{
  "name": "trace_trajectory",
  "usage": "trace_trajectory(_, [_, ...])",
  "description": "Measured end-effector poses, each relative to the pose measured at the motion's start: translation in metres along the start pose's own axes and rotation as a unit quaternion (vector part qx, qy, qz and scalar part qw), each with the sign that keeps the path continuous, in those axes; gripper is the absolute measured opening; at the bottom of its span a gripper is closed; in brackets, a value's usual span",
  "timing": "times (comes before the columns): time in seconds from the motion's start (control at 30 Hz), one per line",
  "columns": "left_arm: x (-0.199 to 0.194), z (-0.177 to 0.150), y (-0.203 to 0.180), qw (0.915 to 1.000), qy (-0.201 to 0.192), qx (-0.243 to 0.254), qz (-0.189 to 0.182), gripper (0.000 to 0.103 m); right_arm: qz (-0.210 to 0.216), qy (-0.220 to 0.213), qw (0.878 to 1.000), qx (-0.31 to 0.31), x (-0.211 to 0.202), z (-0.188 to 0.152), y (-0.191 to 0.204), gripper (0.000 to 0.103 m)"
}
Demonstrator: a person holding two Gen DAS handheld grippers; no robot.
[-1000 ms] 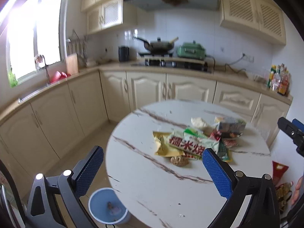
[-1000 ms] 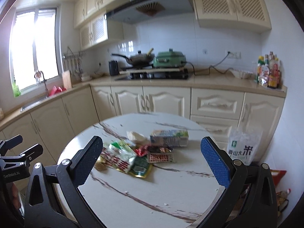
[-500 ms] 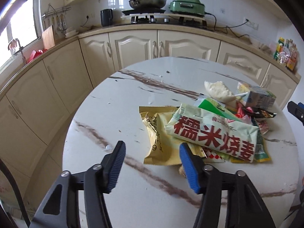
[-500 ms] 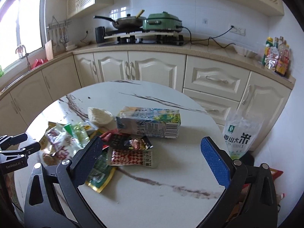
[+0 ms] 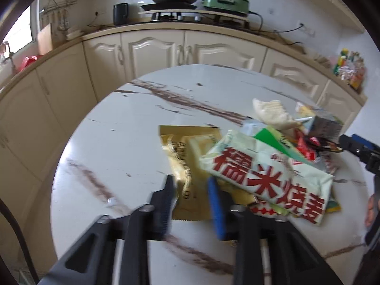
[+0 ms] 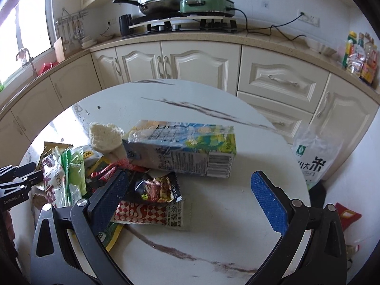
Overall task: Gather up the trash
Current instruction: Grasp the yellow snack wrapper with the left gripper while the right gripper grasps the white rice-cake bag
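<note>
A pile of trash lies on the round marble table (image 5: pixel 123 147). In the left wrist view my left gripper (image 5: pixel 192 185) is narrowly open, its fingers on either side of the near end of a yellow wrapper (image 5: pixel 182 163). A pale green packet with red characters (image 5: pixel 266 175) lies to its right. In the right wrist view my right gripper (image 6: pixel 190 185) is wide open above a black snack wrapper (image 6: pixel 154 187) and a red-and-white checked packet (image 6: pixel 142 213), in front of a drink carton (image 6: pixel 182 149) lying on its side. A crumpled white tissue (image 6: pixel 104 136) lies left of the carton.
Cream cabinets and a counter with a stove (image 6: pixel 180 23), pan and green cooker ring the table. A white rice bag (image 6: pixel 313 156) stands on the floor right of the table. The left gripper shows at the left edge of the right wrist view (image 6: pixel 16 178).
Both grippers have moved down and closer to the trash pile. The left gripper's fingers have narrowed around the yellow wrapper. The right gripper stays wide open.
</note>
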State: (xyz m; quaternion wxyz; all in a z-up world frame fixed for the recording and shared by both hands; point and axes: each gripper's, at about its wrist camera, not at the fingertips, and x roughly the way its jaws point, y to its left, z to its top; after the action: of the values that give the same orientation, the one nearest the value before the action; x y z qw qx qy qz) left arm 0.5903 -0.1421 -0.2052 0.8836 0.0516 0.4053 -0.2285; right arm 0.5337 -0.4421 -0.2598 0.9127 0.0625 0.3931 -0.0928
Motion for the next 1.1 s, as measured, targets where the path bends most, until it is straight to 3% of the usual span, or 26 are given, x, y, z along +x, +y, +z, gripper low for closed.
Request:
trace_trajectory(0.07, [-0.002, -0.002, 0.003, 0.9999, -0.004, 0.006, 0.011, 0.009, 0.016, 0.0, 1.0, 0.005, -0.003, -0.004, 0.003, 0.103])
trace_trajectory(0.17, [-0.009, -0.009, 0.008, 0.9999, -0.013, -0.006, 0.005, 0.005, 0.033, -0.004, 0.999, -0.003, -0.009, -0.009, 0.017, 0.103])
trace_trajectory(0.5, [-0.08, -0.046, 0.022, 0.9971, -0.067, -0.035, -0.001, 0.002, 0.088, -0.005, 0.993, -0.082, -0.021, -0.021, 0.094, 0.103])
trace_trajectory(0.73, [-0.113, -0.076, 0.028, 0.9977, -0.056, -0.033, -0.021, 0.0, 0.093, 0.024, 0.979, -0.181, -0.002, -0.031, 0.159, 0.103])
trace_trajectory(0.83, [-0.118, -0.092, 0.035, 0.9979, -0.043, -0.039, -0.026, 0.0, 0.096, 0.037, 0.974, -0.2, 0.006, -0.033, 0.17, 0.095])
trace_trajectory(0.9, [-0.12, -0.098, 0.04, 0.9978, -0.035, -0.049, -0.028, 0.0, 0.085, 0.047, 0.974, -0.203, 0.014, -0.035, 0.173, 0.078])
trace_trajectory(0.97, [-0.122, -0.099, 0.042, 0.9974, -0.032, -0.058, -0.028, 0.001, 0.089, 0.064, 0.974, -0.198, 0.024, -0.037, 0.167, 0.077])
trace_trajectory(1.1, [-0.12, -0.096, 0.041, 0.9974, -0.025, -0.062, -0.025, 0.019, 0.107, 0.063, 0.976, -0.18, 0.016, -0.04, 0.159, 0.068])
